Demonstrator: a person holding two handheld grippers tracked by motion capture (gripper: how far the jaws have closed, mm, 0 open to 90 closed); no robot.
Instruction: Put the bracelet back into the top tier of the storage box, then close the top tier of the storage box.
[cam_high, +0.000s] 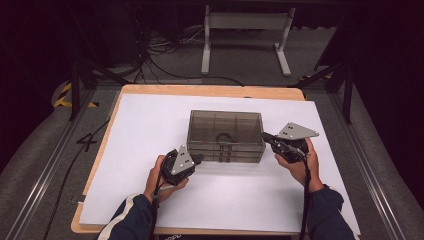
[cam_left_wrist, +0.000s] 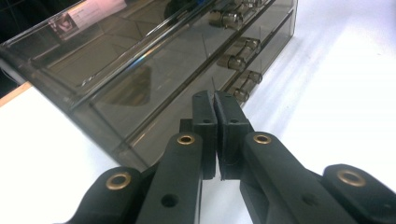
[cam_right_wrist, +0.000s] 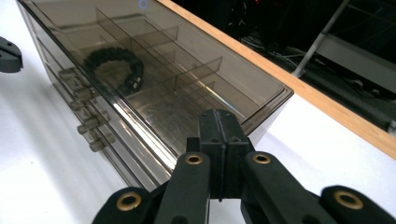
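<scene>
The table (cam_high: 150, 125), under a white sheet, reaches well past both claws on every side; its wooden rim shows along the far edge and the left edge, and beyond that the floor drops away. There is broad bare room in front of the claws toward the person, and a wide strip to the outer side of each.

The drawer box (cam_high: 226, 136), smoky and see-through, stands between the two claws, a little ahead of them. All its drawers look pushed in, their small knobs (cam_left_wrist: 243, 58) in a column on the front face, so by my reading no drawer has been pulled yet and the work is at its very start.

The left claw (cam_high: 199, 158) sits just off the box's near left corner, its jaws pressed together on nothing, tips pointing along the front face toward the knobs. The right claw (cam_high: 266, 136) hovers at the box's right end near the top edge, jaws likewise together and empty.

A dark bracelet (cam_right_wrist: 116, 70) lies in a top compartment, ahead and to the left of the right claw, under the clear top.

What is left, as I judge it: parting a claw, taking a knob and drawing out, with free sheet in front for the drawer's travel.
</scene>
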